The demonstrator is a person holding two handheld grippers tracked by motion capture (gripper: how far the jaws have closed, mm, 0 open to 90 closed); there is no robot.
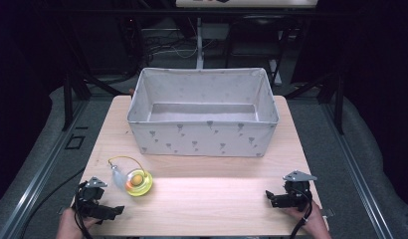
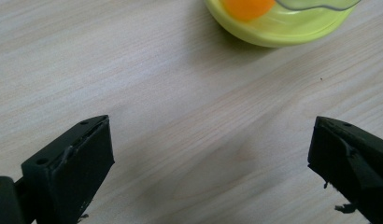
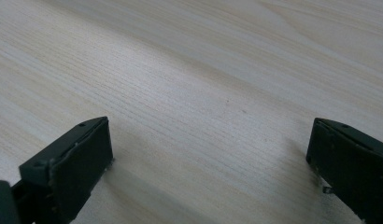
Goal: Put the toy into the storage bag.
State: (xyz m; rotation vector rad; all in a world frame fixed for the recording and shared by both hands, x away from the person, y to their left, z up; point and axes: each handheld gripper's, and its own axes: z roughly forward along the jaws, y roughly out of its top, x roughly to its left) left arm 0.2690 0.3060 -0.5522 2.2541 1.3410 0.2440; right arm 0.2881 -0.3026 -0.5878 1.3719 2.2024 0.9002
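Note:
A small yellow-green round toy (image 1: 137, 183) with an orange ball inside and a clear part on top lies on the wooden table (image 1: 202, 199), front left, with a thin yellow cord looping behind it. My left gripper (image 1: 112, 211) rests open near the table's front left corner, just below and left of the toy. In the left gripper view the toy (image 2: 278, 21) sits ahead at the top, beyond the wide-apart jaws. My right gripper (image 1: 271, 198) rests open at the front right, over bare wood.
A large grey fabric bin (image 1: 204, 134) with a small printed pattern stands open at the back middle of the table. Dark frames, stands and cables surround the table on the floor.

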